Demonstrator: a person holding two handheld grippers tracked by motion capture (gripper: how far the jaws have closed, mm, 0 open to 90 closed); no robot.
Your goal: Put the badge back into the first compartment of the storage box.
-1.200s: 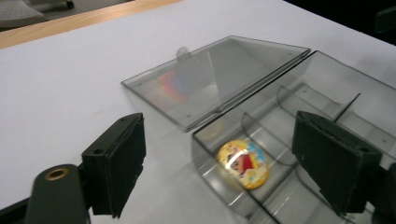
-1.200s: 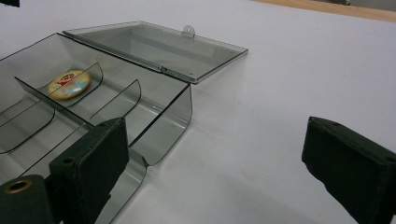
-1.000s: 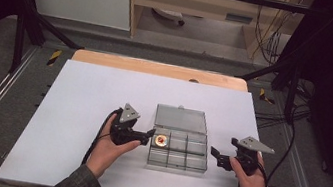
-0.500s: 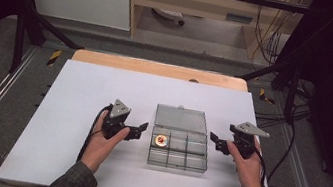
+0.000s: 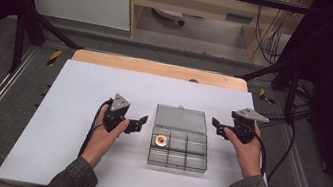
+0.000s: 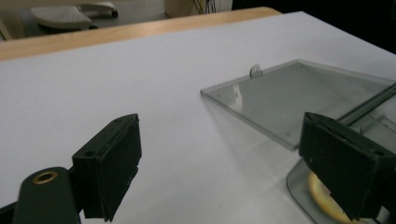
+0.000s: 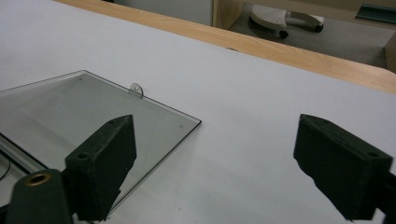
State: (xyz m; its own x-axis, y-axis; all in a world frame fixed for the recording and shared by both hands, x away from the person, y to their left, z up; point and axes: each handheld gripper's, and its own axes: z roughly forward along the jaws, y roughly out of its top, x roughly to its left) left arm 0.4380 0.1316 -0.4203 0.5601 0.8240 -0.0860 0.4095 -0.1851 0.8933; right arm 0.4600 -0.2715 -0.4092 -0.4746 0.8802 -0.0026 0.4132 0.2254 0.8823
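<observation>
Between wide-fingered grippers, the open box (image 5: 179,148) runs lengthwise away; lid (image 5: 180,118) flat beyond

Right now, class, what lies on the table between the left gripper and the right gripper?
In the high view, the clear compartment box sits between the left gripper and right gripper, its lid open flat.

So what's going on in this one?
A person holds a gripper in each hand on either side of a clear compartment box whose lid lies open and flat on the white table. One compartment holds a small round gold item. The left gripper and right gripper are both open and hold nothing.
</observation>
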